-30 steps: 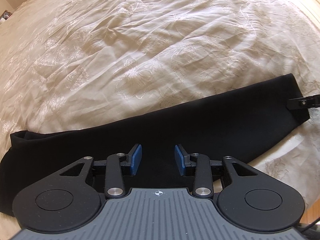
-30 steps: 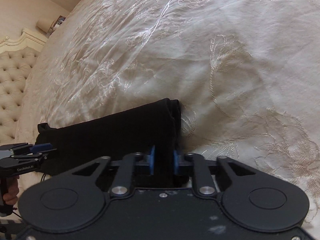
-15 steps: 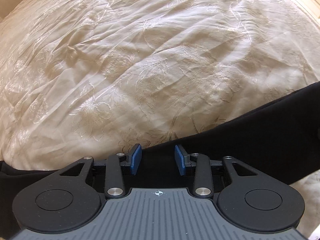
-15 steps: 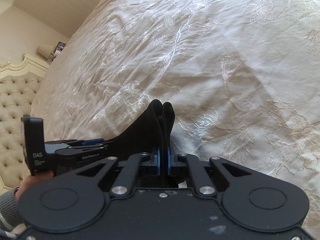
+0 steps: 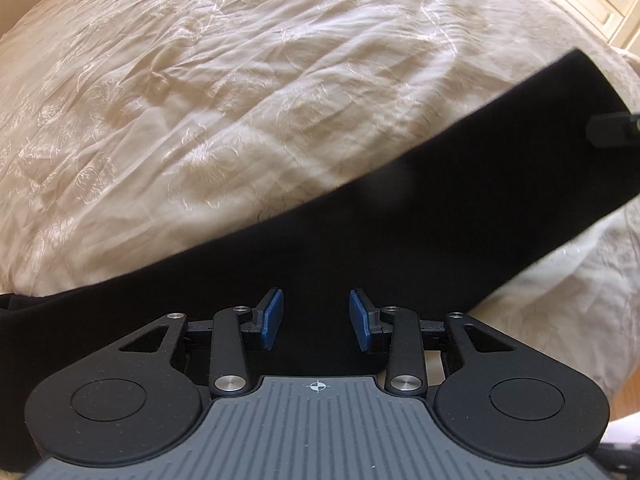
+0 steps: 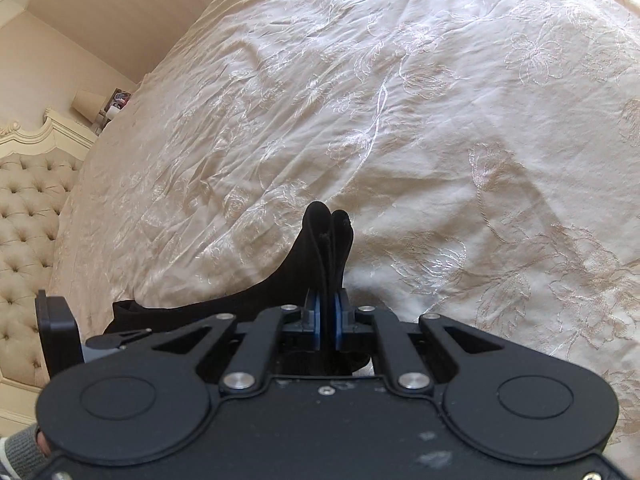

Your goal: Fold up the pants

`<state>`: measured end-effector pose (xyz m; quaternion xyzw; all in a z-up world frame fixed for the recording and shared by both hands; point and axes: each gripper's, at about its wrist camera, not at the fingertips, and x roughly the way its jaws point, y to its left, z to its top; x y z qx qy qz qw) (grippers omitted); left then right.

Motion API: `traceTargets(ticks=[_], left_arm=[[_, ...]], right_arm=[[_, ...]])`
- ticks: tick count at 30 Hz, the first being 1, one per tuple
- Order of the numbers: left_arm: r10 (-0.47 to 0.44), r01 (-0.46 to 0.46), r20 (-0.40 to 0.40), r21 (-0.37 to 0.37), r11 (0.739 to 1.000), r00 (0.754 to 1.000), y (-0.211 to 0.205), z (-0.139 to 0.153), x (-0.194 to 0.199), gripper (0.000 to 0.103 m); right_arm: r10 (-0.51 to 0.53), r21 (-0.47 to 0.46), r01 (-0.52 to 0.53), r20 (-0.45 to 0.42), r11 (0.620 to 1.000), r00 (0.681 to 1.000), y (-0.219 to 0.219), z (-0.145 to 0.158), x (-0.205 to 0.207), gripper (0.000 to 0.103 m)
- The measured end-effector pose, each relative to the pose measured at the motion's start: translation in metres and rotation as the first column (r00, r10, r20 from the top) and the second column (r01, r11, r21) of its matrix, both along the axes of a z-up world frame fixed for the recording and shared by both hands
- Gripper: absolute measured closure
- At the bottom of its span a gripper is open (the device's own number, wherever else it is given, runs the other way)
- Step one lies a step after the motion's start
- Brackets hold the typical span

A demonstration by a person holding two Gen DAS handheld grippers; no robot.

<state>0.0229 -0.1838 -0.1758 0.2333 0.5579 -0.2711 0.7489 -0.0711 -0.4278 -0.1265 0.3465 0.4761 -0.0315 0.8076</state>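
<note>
Your right gripper [image 6: 327, 322] has its jaws clamped on the hem end of the black pants [image 5: 400, 232], and the pinched layers stand up in a bunched peak above the blue pads [image 6: 317, 322]. From that grip the fabric drops away to the left and runs down onto the bed [image 6: 440, 120], which is covered by a cream embroidered bedspread. In the left wrist view the pants stretch as one long dark band across the bed, from the lower left corner up to the right edge, where the tip of your right gripper shows against the cloth. Your left gripper [image 5: 316, 318] points steeply down over the middle of that band with its jaws partly apart; the blue pads [image 5: 272, 318] have a clear gap between them and grip nothing. A tufted headboard [image 6: 28, 216] and a small lamp [image 6: 86, 102] sit at the far left of the right wrist view. A grey sleeve [image 6: 20, 452] shows at its bottom left corner.
</note>
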Motion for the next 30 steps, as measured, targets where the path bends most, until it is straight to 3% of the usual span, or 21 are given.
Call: traceTargets(ticks=[7,12,20,24,30], left_arm=[[-0.042,0.042,-0.001,0.039,0.998,0.999,0.000,-0.029,-0.003,0.068],[-0.015,0.016,0.034,-0.044,0.999,0.999,0.031,0.001,0.005,0.067],[0.128,-0.121,0.075,-0.096,0.988,0.989,0.138,0.041,0.028,0.067],[0.199,-0.191,0.076,-0.104,0.976,0.977,0.187,0.050,0.039,0.067],[0.246,-0.240,0.066,-0.083,0.967,0.967,0.246,0.045,0.045,0.067]], right_arm=[[-0.009,-0.042,0.009,-0.006,0.999,1.000,0.024,0.018,-0.001,0.095],[-0.022,-0.075,0.023,0.009,0.997,1.000,0.057,0.044,0.005,0.095],[0.056,-0.095,-0.048,0.081,0.994,0.995,0.151,0.082,0.041,0.095],[0.099,-0.076,-0.092,0.088,0.993,0.991,0.215,0.076,0.067,0.095],[0.156,-0.063,-0.154,0.025,0.986,0.988,0.294,0.034,0.097,0.095]])
